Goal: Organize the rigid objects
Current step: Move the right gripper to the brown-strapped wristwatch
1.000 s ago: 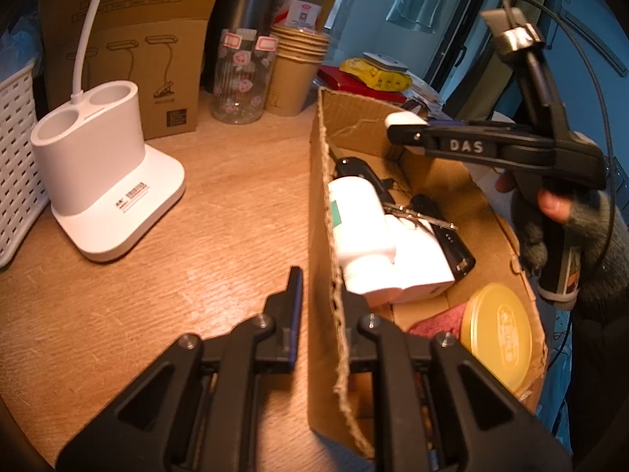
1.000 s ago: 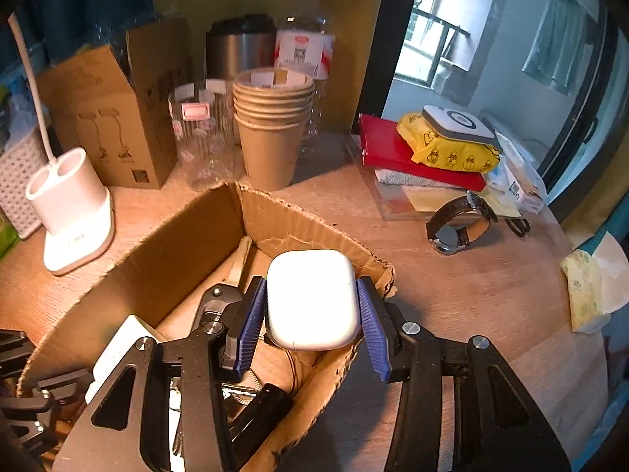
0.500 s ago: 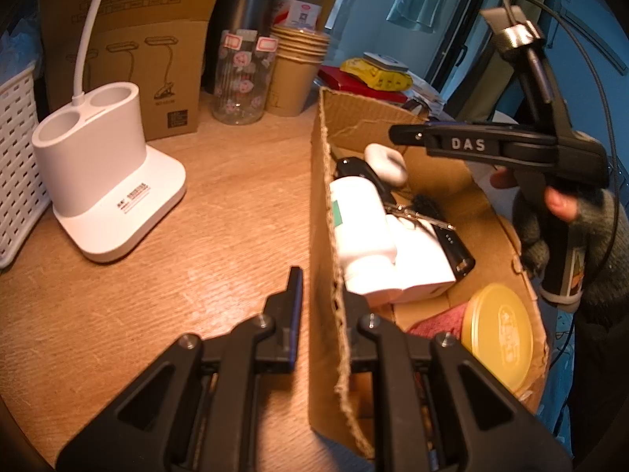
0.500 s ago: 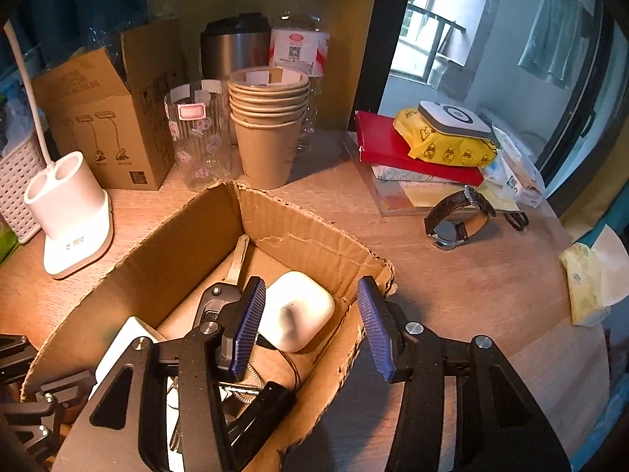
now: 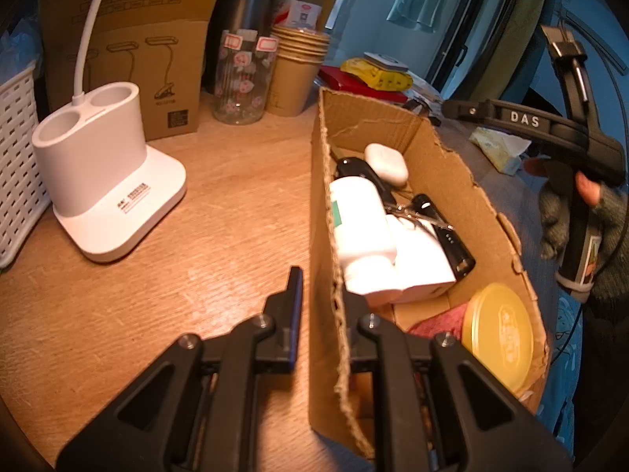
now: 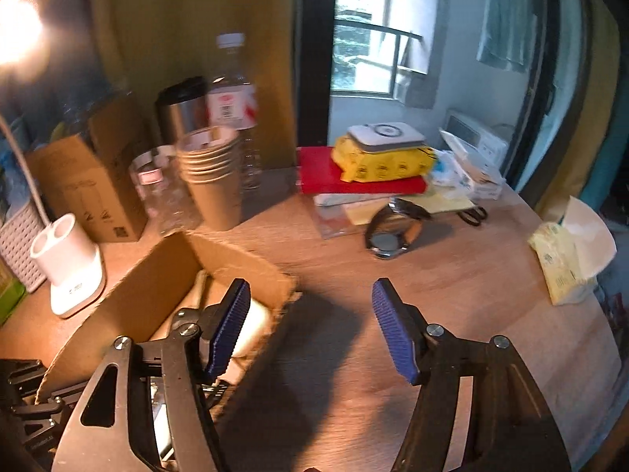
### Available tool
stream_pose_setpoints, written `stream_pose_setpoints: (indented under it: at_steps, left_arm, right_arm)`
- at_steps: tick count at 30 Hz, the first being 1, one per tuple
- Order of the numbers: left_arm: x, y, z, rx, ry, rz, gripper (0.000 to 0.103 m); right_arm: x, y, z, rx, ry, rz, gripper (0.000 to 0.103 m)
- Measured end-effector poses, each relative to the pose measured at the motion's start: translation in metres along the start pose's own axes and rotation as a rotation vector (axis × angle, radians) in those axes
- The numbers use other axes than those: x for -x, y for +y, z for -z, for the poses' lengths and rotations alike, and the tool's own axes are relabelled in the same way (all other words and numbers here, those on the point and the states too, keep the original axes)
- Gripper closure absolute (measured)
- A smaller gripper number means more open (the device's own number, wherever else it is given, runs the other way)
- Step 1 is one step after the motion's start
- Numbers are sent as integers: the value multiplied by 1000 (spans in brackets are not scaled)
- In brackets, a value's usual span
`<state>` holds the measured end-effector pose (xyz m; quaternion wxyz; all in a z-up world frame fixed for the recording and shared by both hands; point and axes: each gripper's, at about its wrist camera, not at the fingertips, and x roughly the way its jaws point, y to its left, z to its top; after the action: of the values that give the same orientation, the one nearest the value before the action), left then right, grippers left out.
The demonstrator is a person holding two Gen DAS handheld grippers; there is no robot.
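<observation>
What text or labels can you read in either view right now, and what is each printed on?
"DAS": raised white letters on the right gripper, seen from the left wrist.
White lamp base: printed label, too small to read.
Brown lamp carton: outline drawings and a square code, no legible words.
Water bottle: red and white label with a code, unreadable.
Yellow lid: embossed mark, unreadable.

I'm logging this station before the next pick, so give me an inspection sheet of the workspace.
Surface: wooden table, crowded.
Job's things: cardboard box holds white earbud case, white bottle, yellow-lidded tin.
Clutter: paper cups, wristwatch, scissors, tissue pack.
Grippers: left gripper clamps the box wall; right gripper open, empty.
Cables: lamp base with white neck.
Surroundings: window.
</observation>
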<state>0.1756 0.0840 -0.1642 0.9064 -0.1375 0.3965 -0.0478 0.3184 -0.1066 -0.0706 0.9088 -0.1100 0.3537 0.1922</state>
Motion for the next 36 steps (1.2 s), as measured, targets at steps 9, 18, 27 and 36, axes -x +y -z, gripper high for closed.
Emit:
stream_pose_setpoints:
  at_steps: [9, 18, 27, 36]
  left_arm:
    - [0, 0, 0, 0, 0, 0, 89]
    - [0, 0, 0, 1, 0, 0, 89]
    - [0, 0, 0, 1, 0, 1, 89]
    - [0, -1, 0, 2, 1, 2, 89]
  right_arm:
    - [-10, -33, -2, -43, -21, 17, 27]
    - [-39, -67, -6, -105, 9, 7, 24]
    - [-74, -90, -11, -138, 37, -5, 24]
    - [-114, -93, -18, -89, 73, -17, 24]
